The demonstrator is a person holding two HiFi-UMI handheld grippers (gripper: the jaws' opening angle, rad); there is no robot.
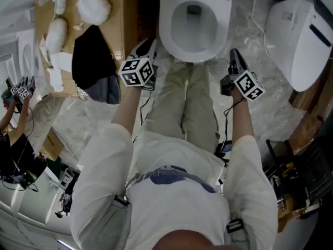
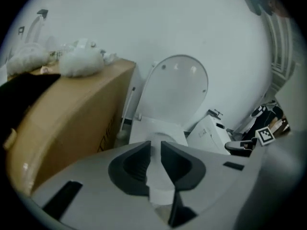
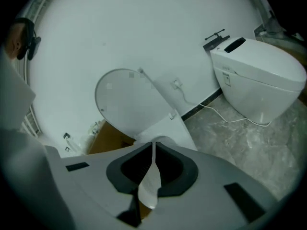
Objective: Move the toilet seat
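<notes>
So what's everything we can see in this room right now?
Open toilet: one, white, straight ahead, lid up.
Closed toilet: one, white, to the right.
Cardboard box: one, brown, left of the open toilet.
Fluffy wads: at least two, white, on the box.
Cloth: one, black, draped on the box's near end.
Cable: one, white, on the floor.
Other person: one, dark clothes, far left.
Left gripper: one, grey, fingers slightly apart, empty.
Right gripper: one, grey, fingers together, empty.
</notes>
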